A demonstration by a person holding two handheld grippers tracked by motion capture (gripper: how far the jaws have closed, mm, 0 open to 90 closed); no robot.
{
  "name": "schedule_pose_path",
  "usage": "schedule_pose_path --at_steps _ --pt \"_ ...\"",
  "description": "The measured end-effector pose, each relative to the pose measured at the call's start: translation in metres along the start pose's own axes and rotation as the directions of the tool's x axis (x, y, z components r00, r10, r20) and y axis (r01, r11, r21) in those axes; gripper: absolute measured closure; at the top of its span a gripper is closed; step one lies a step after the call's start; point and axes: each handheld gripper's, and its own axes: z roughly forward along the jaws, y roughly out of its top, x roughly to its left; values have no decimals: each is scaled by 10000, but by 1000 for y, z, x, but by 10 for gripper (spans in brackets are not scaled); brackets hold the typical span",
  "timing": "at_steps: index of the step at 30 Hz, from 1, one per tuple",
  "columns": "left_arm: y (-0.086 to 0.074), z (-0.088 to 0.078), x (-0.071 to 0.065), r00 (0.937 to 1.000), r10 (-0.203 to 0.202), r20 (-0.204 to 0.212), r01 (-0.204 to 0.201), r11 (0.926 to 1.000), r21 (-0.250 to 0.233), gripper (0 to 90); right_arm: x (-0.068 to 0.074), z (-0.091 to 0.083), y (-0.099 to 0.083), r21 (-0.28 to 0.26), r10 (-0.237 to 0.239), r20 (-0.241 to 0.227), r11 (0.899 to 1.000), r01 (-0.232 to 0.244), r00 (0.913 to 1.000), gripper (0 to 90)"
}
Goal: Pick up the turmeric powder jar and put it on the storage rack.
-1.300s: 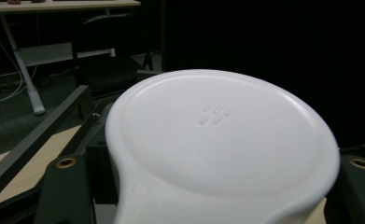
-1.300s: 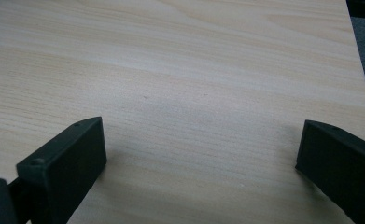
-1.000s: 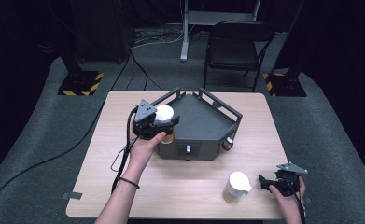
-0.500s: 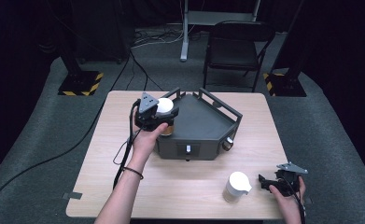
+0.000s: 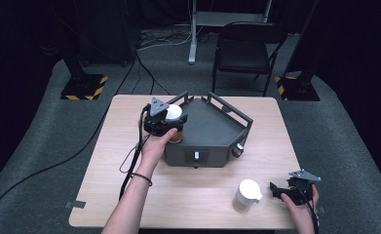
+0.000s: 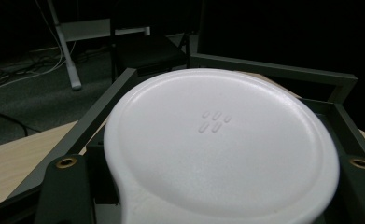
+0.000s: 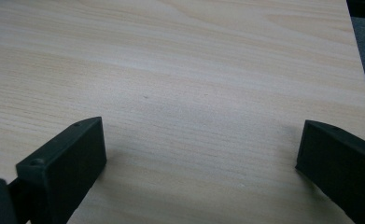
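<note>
the left gripper (image 5: pixel 171 121) is clamped on a round cup with a white plastic lid (image 5: pixel 173 112), its jaws pressed to either side of it, and it holds the cup up at the near left corner of the dark grey angular metal tray with a raised rail (image 5: pixel 227 111). in the left gripper view the lid (image 6: pixel 217 144) sits right in front of the camera, with the tray's rail (image 6: pixel 273 70) just beyond and a little below it, so the cup looks to be over the edge but not yet set down inside.

the right gripper (image 5: pixel 279 191) rests low on the pale wooden table (image 5: pixel 202 204), jaws wide apart with nothing between them; in the right gripper view its gripper (image 7: pixel 199 158) looks onto bare wood. just ahead of its jaws stands a second white-lidded cup (image 5: pixel 246 194), near but not touched.

my reading: one cup is picked up and most of the way to the tray; lowering it onto the tray floor and letting go are left, and after that the second cup probably needs the same trip.

against the earlier frames, the left gripper and its cup have shifted a little away from the person and toward the tray, now overlapping its corner rail. the right gripper and the second cup sit where they were.
</note>
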Motion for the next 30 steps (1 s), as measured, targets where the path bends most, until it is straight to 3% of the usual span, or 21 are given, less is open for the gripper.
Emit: schedule_pose_path --at_steps 7,14,19,23,30 --pt "4 2 1 10000 52 53 -52 9999 130 298 0 0 0 1 -1 -3 10000 1 10000 2" --pt "7 -3 1 9999 120 15 -120 9992 389 195 0 0 0 4 -4 -3 10000 4 10000 1" --pt "1 -13 4 10000 -69 42 68 9998 194 82 0 0 0 12 -1 -5 10000 1 10000 0" --pt "-1 -25 9 9995 -38 327 36 10000 83 70 0 0 0 9 -5 -8 10000 5 10000 0" --pt "-4 -43 14 9985 285 468 -295 9993 212 58 0 0 0 8 -6 -6 10000 6 10000 0"
